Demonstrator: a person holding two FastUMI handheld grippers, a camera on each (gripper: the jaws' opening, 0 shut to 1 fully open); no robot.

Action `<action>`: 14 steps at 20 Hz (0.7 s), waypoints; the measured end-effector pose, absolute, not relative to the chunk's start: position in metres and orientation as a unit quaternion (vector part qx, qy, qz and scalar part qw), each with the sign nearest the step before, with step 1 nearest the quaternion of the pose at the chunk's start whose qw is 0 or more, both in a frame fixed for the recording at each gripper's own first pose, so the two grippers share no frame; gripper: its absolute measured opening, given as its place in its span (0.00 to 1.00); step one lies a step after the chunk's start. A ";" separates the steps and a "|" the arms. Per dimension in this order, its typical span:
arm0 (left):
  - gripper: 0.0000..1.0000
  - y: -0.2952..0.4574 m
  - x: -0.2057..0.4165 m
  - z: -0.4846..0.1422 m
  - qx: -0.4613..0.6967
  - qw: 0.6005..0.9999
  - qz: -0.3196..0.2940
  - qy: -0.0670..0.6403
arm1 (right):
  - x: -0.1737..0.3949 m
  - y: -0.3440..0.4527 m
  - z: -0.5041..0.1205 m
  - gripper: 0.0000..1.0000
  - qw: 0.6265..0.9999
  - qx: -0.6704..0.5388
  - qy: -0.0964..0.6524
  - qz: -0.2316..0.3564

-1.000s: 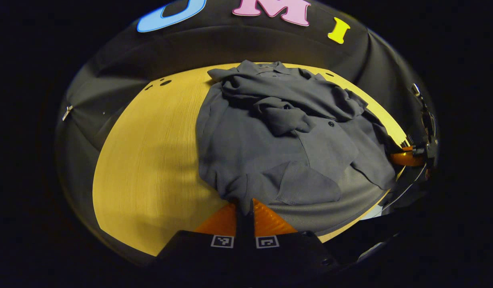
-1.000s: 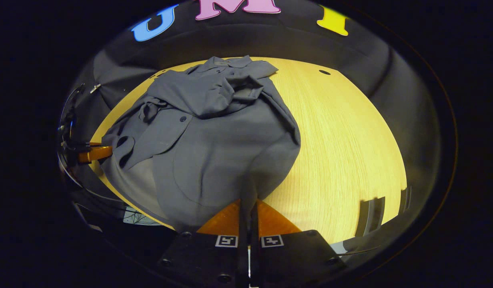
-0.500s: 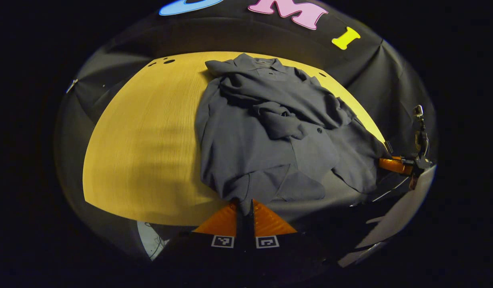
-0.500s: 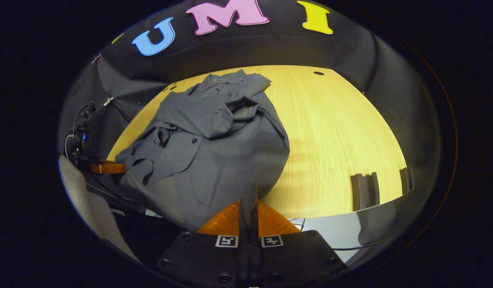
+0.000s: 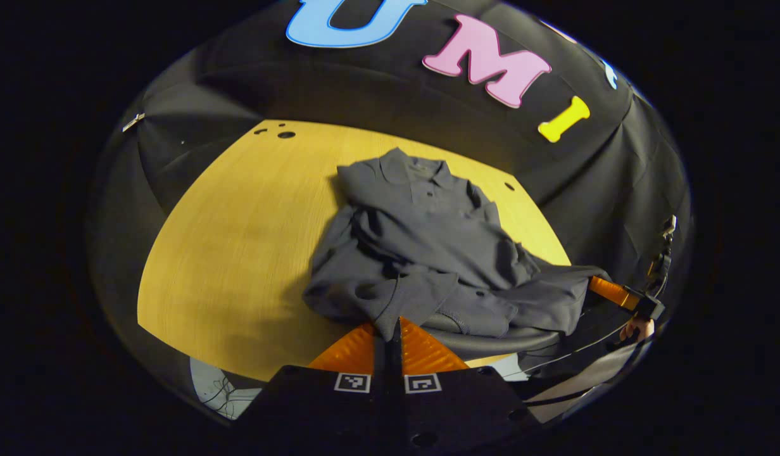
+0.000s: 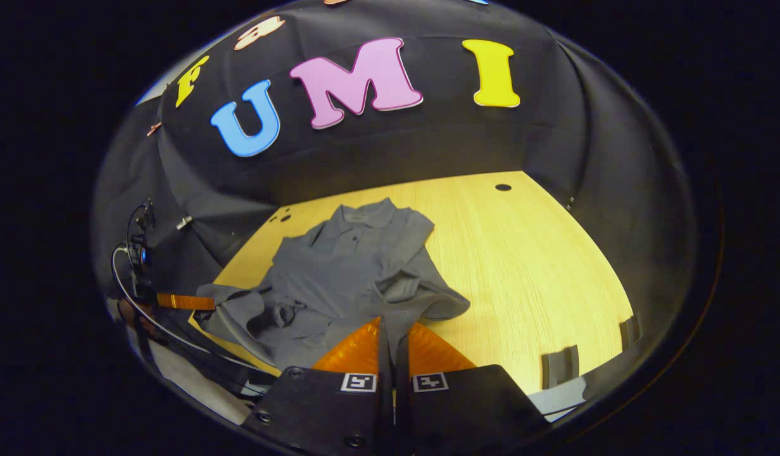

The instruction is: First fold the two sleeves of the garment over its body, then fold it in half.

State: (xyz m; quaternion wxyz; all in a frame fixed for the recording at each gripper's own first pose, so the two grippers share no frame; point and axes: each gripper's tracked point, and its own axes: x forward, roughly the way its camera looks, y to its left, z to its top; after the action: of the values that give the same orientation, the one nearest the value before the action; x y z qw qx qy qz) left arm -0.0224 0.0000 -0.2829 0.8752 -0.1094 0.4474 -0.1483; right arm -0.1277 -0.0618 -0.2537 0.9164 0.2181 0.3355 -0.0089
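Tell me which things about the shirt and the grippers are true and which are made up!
1. The grey polo shirt lies on a wooden table. True.
2. The left hand-held gripper is wide open. False: its fingers are shut on the shirt's hem.
3. The right hand-held gripper pinches the shirt's fabric. True.
4. The shirt's collar points toward the booth's wall. True.
5. The shirt is bright red. False: it is dark grey.

We cannot see the garment's [image 5: 428, 253] pinched hem corners; our own fingers [image 5: 421, 345] cover them in both views.
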 end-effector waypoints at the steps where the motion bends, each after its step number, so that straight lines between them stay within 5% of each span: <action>1: 0.06 -0.001 -0.011 -0.276 -0.118 0.879 -0.148 0.438 | -0.117 -0.064 -0.248 0.06 0.918 0.225 0.326 -0.011; 14: 0.05 -0.008 0.142 -0.224 -0.131 0.923 -0.138 0.335 | 0.037 -0.097 -0.208 0.06 0.944 0.230 0.237 -0.023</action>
State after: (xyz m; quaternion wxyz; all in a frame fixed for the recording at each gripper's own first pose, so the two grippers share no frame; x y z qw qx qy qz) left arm 0.1423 -0.0076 -0.2240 0.9226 -0.1313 0.3354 -0.1383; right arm 0.0373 -0.0972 -0.2076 0.9437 0.2299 0.2367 -0.0226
